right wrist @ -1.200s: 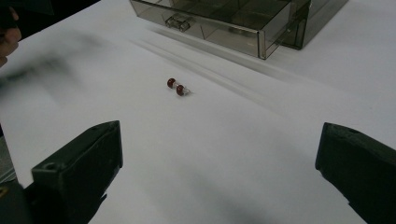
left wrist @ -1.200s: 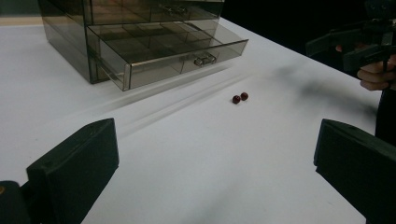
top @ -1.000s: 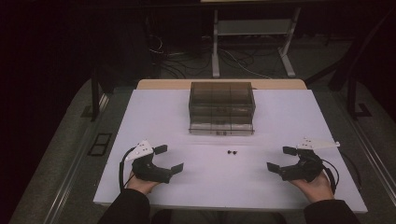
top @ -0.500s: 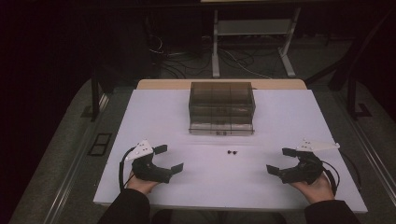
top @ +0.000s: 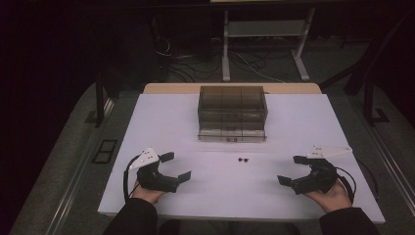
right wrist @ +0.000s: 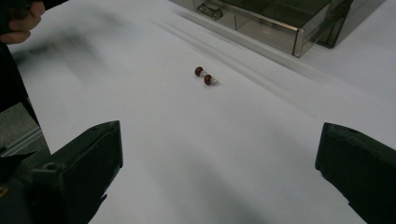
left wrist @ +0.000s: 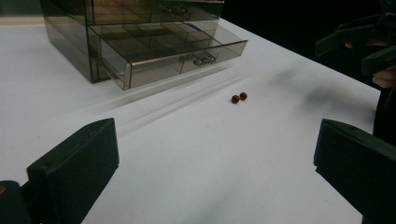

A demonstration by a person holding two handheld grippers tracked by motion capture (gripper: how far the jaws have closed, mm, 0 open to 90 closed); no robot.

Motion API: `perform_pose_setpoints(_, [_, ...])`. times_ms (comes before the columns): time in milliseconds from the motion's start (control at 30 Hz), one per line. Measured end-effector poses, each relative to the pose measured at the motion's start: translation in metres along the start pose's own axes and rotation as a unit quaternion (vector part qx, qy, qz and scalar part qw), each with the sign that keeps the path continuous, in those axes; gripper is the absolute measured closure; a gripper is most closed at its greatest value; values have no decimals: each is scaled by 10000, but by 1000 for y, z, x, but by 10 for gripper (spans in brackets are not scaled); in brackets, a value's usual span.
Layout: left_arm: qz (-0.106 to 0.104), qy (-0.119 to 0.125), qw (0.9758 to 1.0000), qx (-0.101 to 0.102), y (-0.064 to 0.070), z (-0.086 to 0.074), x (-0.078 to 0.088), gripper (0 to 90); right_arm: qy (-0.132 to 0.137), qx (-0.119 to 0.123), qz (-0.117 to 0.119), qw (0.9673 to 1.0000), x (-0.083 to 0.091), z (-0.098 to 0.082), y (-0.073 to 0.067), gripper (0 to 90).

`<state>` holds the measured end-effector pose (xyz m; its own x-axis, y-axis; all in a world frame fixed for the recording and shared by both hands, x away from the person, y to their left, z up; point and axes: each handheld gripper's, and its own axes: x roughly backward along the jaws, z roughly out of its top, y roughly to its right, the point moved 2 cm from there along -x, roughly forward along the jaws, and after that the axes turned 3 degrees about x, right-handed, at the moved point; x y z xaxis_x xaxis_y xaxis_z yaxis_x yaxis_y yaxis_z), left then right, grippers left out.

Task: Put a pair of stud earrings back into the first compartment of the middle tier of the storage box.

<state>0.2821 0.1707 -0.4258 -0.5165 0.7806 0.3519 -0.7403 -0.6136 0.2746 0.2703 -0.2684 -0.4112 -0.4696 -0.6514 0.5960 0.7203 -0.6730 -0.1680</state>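
1. A white table (top: 161, 122) seen from above, dark floor around it.
2. A smoky clear drawer box (top: 232, 112) sits near the far edge, at its middle.
3. 2 small dark beads (top: 242, 159) lie touching, just in front of the box.
4. Left gripper (top: 176, 166) and right gripper (top: 290, 169) rest near the near corners, jaws spread wide, well apart from the beads.

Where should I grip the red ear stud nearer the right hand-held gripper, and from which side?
Probably by its round red head, coming down from above with the right hand-held gripper, whose jaws stand open. That red ear stud lies flat on the white table with a thin pale pin pointing away from its twin. The two sit close, so close across the head crosswise to the pair.
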Motion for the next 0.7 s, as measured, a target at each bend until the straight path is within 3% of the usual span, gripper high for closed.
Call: perform_pose_setpoints(700, [7, 8, 10000, 51, 0, 0, 0, 0, -236, 349, 215, 9989, -12, 42, -1, 2])
